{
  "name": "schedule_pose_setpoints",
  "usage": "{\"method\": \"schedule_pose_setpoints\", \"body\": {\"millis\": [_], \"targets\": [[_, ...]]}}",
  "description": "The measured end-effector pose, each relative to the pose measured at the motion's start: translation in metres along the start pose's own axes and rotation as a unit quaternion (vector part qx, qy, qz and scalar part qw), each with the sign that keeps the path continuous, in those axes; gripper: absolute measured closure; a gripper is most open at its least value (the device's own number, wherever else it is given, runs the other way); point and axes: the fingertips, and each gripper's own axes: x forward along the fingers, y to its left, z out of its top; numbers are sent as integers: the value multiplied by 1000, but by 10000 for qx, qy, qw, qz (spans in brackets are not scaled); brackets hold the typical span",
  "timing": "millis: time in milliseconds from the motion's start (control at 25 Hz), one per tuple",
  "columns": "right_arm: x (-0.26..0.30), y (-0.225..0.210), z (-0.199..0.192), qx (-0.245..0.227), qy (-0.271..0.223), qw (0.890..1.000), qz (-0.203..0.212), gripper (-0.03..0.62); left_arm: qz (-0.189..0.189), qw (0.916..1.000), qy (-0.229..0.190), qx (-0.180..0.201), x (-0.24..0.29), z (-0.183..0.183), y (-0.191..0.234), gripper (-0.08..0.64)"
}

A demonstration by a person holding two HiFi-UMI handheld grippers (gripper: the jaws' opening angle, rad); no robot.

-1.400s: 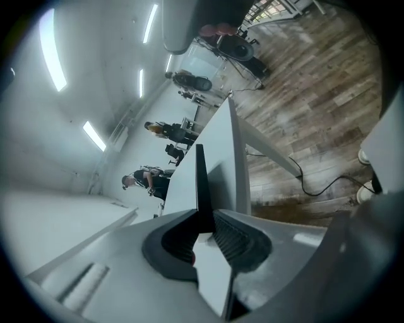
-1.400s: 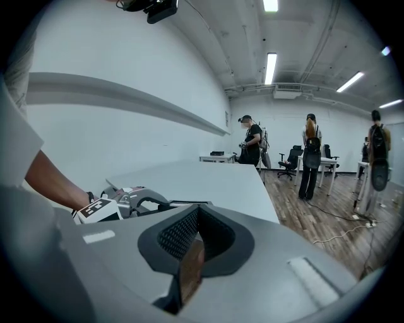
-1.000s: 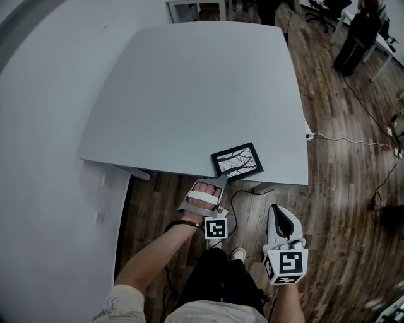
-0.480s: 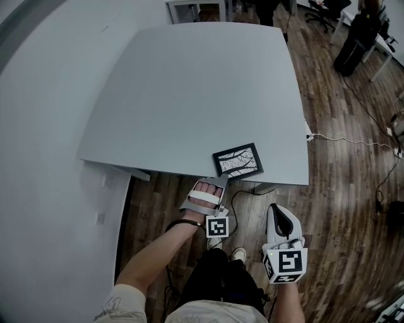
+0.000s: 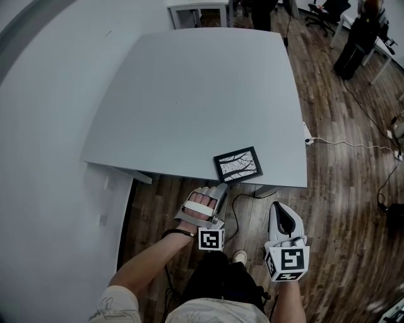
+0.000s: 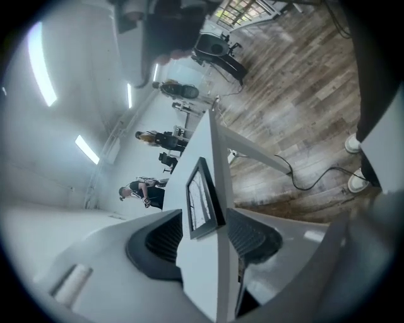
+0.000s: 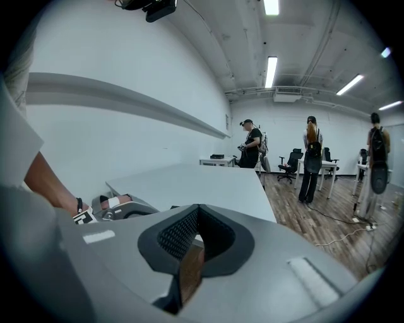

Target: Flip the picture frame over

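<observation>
A black picture frame (image 5: 238,164) lies picture side up on the grey table (image 5: 189,94), close to its near edge. My left gripper (image 5: 220,188) is just off that edge, below the frame's near left corner. In the left gripper view it (image 6: 208,234) is open, with the table's edge and the frame's (image 6: 201,199) near end between its pads, which do not press on either. My right gripper (image 5: 278,209) hangs over the wooden floor to the right, away from the table. Its tips (image 7: 197,211) meet, with nothing held.
A white wall runs along the table's left side. A white cable (image 5: 341,140) trails over the floor to the right, and a dark cable (image 5: 243,200) lies under the table's edge. People (image 7: 312,158) and office chairs (image 5: 325,11) stand beyond the far end.
My left gripper has eased back a little toward me from the frame's corner. The frame lies where it was. The right gripper has stayed put.
</observation>
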Motion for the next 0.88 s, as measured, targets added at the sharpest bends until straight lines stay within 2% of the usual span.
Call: {"method": "schedule_pose_setpoints", "body": {"millis": [160,240,400,520,560,680,800,880], "targets": [[0,0,12,14,-103,9999,28,569,96,9967,-16,-809,-13,11,24,358],[0,0,20,12,-183,9998,45,569,100,9952,77,-966,-16,13,35,381],[-4,-3,37,-31,-341,9994,47,569,133,9972,109,-724,-22,20,55,437],[-8,-5,46,-45,-419,9991,41,569,112,9984,152,-533,-26,20,68,527],[-9,-6,49,-46,-444,9990,39,569,68,9984,156,-535,-27,21,70,557],[-14,-8,53,-52,-508,9987,38,569,-113,9973,209,-692,-31,22,77,557],[-20,-11,57,-55,-566,9984,30,569,-242,9930,239,-1132,-37,23,88,557],[-24,-13,62,-65,-613,9981,30,569,-287,9836,223,-1768,-43,24,96,557]]}}
